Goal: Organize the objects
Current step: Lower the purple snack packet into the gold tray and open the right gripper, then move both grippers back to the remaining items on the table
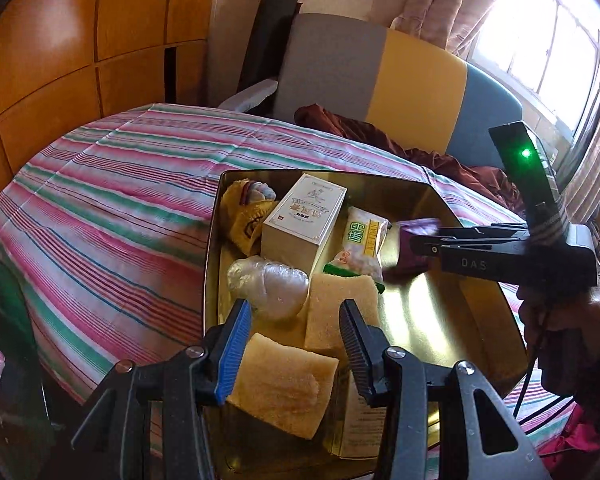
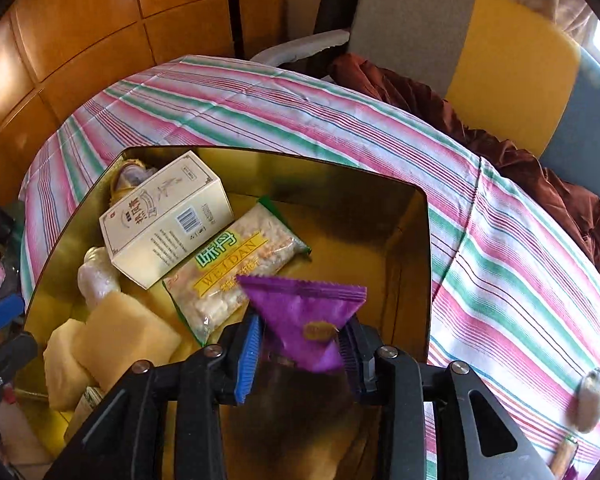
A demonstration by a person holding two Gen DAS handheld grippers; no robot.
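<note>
A gold tin box (image 1: 452, 320) (image 2: 340, 176) sits on the striped cloth. It holds a cream carton (image 1: 304, 216) (image 2: 168, 216), a green-and-white snack bag (image 1: 360, 246) (image 2: 236, 264), yellow sponges (image 1: 284, 384) (image 2: 128, 332), a clear wrapped item (image 1: 268, 284) and a yellow pouch (image 1: 244, 216). My right gripper (image 2: 300, 348) (image 1: 416, 248) is shut on a purple packet (image 2: 304, 312) (image 1: 414, 228), held over the box. My left gripper (image 1: 296, 344) is open over the near sponges, holding nothing.
A grey, yellow and blue chair (image 1: 380, 80) with a brown cloth (image 1: 440, 156) stands behind the table. Wooden panels (image 1: 80, 40) are at the left. A small pale item (image 2: 590, 400) lies on the cloth to the box's right.
</note>
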